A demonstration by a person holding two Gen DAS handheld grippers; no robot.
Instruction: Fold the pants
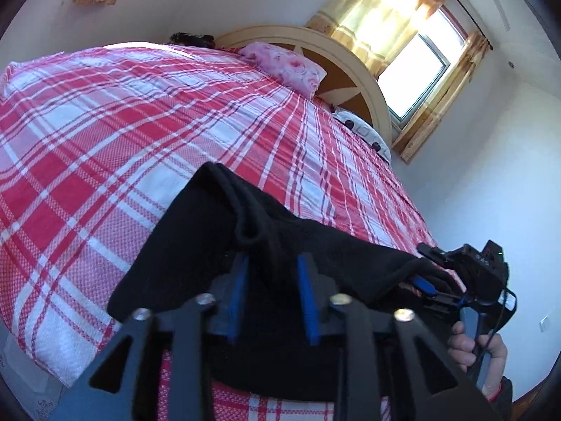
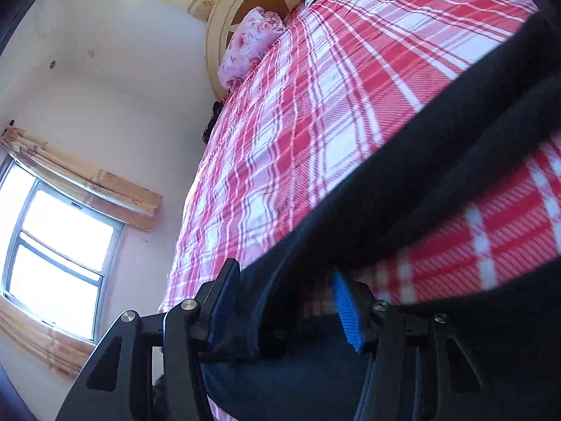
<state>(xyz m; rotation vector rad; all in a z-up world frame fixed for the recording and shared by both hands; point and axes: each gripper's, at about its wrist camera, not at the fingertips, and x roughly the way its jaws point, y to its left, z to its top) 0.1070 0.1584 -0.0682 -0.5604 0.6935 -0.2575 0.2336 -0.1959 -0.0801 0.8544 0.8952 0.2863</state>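
Left wrist view: black pants (image 1: 210,245) lie on the near part of the bed (image 1: 105,122), on a red-and-white plaid sheet (image 1: 70,161). One folded end of the cloth rises to a peak ahead of the left hand-held gripper (image 1: 273,298). Its blue pads (image 1: 308,301) stand a moderate way apart, with black cloth filling the gap between and over them; cannot tell whether they pinch it.

Same view, right side: right hand-held gripper (image 1: 426,286) sits at the pants' other edge, cloth draped around its blue tip. Hand (image 1: 473,354) holds its handle below.

Right wrist view: right hand-held gripper (image 2: 285,307) jaws wide apart. An edge of the pants (image 2: 438,161) runs down into the gap, close to the left pad (image 2: 224,301); the right blue pad is bare. No firm pinch visible. A black band of cloth stretches up and to the right across the sheet (image 2: 315,122), blurred near the lens.

Head of bed: pink flowered pillow (image 1: 287,66), white pillow with dark dots (image 1: 364,133), round wooden headboard (image 1: 315,38). Window (image 1: 420,73) with yellow curtains (image 1: 378,3) behind it; second window (image 2: 59,259) on the side wall
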